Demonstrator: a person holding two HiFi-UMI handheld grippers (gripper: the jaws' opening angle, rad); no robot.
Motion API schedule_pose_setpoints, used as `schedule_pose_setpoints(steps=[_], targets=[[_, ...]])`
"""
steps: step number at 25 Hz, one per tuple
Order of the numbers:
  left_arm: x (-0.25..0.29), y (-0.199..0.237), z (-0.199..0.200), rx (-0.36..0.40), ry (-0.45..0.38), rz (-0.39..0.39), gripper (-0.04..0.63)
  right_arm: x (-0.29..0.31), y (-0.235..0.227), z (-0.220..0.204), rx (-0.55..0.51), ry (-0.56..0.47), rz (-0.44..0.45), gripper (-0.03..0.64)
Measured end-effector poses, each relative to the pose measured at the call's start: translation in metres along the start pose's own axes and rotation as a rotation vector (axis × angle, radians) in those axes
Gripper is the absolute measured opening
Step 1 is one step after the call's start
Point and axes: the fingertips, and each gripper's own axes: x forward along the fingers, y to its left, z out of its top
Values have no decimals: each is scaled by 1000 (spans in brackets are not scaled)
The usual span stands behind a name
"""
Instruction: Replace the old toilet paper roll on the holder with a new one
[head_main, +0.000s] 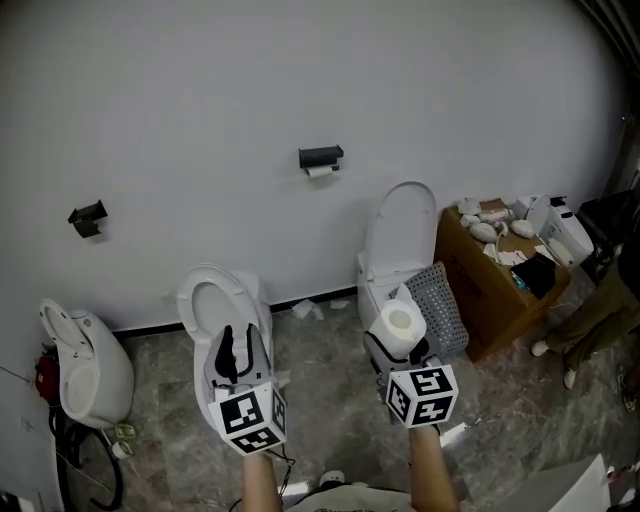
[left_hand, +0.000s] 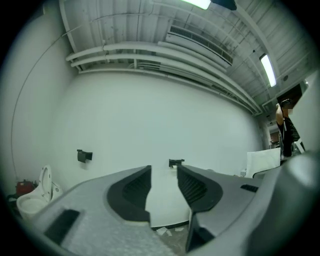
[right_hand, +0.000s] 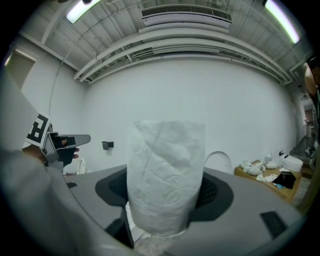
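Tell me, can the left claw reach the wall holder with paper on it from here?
Probably not yet. The left claw is empty and points at the holder, but the holder looks far off on the wall. The claw would likely need carrying closer first.

Wall holder (head_main: 320, 157): open air in front, bare wall on both sides. Lower down, open toilet (head_main: 200, 325) and raised toilet lid (head_main: 402, 225) flank the approach. Cardboard box (head_main: 490, 310) crowds far right.
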Motion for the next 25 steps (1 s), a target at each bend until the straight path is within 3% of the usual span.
schedule_pose_setpoints(steps=[1,3,15,25], targets=[[2,0,1,-7,-5,-15,183,1,1,0,0,-3,-6,308],[6,3,2,-10,-11,-36,238,5,4,0,0,-4,-16,308],[38,12,-12,5,15,-31,242,29,-4,-8,8,20,-46,308],[115,-22,-24,28,29,-47,242,92,-60,-3,22,19,-45,308]])
